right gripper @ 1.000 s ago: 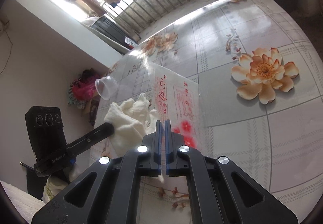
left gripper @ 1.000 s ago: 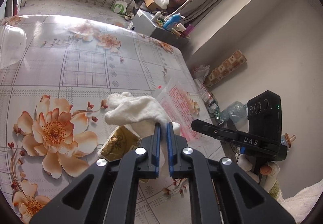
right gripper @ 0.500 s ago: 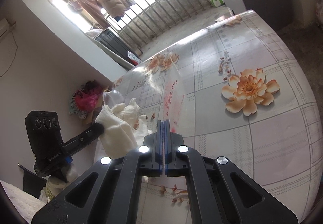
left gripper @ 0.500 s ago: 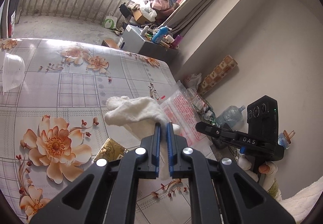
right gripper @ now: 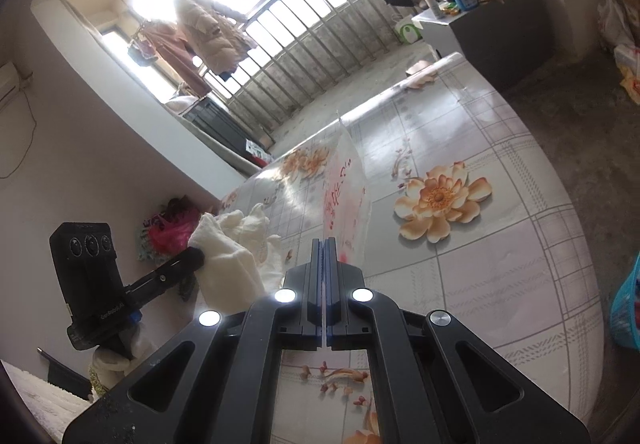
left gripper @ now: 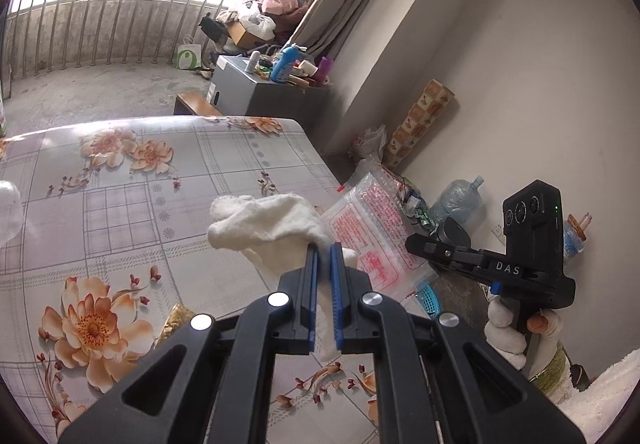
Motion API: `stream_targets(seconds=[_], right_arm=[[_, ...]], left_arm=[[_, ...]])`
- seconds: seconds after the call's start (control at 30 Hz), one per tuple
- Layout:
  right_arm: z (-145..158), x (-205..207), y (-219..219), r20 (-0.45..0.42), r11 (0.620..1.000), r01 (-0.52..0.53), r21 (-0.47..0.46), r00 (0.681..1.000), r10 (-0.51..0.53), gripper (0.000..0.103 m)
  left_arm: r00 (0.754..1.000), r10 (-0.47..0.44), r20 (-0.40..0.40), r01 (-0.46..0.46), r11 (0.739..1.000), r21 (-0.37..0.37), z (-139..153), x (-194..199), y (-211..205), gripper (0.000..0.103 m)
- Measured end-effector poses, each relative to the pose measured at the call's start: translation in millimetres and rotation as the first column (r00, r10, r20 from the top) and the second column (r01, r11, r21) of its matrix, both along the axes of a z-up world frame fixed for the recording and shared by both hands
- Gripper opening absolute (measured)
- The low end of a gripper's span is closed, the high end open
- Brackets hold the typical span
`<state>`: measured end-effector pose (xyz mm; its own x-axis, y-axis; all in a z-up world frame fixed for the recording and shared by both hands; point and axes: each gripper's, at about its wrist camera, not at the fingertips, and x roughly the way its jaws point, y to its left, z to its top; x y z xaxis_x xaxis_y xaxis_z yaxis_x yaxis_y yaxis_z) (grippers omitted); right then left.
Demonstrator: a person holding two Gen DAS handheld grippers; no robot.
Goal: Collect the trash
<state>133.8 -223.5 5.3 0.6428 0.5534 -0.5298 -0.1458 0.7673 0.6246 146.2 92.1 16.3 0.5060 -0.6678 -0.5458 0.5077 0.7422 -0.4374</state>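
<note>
left gripper (left gripper: 324, 250) clamps a soft, light rag (left gripper: 272, 222); right gripper (right gripper: 325, 244) pinches a thin, slippery bag (right gripper: 346, 188) by its edge, above the table (right gripper: 500, 244).

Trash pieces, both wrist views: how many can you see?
3. White crumpled cloth in the left tongs; clear printed plastic bag in the right tongs; gold wrapper on the table. Others may be hidden.

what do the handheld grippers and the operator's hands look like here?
Both grippers, left gripper and right gripper, are matte black with angular cut-out arms, silver round bolts and blue ribbed finger pads. Each carries a black camera block with three lenses; one reads "DAS". The right hand wears a white glove.
</note>
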Motion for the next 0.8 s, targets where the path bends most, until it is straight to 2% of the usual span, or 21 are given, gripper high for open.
stream_targets(seconds=[0.17,0.3,0.47,0.57,0.67,0.8], right_arm=[[-5,-11,-29,0.013,0.996,0.071,0.059,0.997,-0.072,0.000],[-6,-27,-62,0.031,0.985,0.156,0.072,0.987,-0.159,0.000],[-8,-58,-126,0.049,0.942,0.325,0.081,0.943,-0.330,0.000],[-13,-86,-170,0.049,0.887,0.454,0.081,0.887,-0.459,0.000],[-22,-111,-209,0.026,0.812,0.581,0.057,0.812,-0.583,0.000],[-42,-138,-253,-0.019,0.701,0.713,-0.021,0.701,-0.713,0.000]], left_arm=[[0.994,-0.106,0.031,0.105,0.994,0.034,12,12,-46,0.006],[0.977,-0.210,0.045,0.206,0.976,0.073,21,22,-97,0.006],[0.943,-0.329,0.056,0.323,0.941,0.098,27,26,-166,0.006],[0.910,-0.412,0.034,0.407,0.907,0.109,26,25,-216,0.006],[0.873,-0.488,0.011,0.482,0.866,0.132,21,23,-267,0.006],[0.809,-0.586,-0.043,0.581,0.788,0.206,1,18,-352,0.006]])
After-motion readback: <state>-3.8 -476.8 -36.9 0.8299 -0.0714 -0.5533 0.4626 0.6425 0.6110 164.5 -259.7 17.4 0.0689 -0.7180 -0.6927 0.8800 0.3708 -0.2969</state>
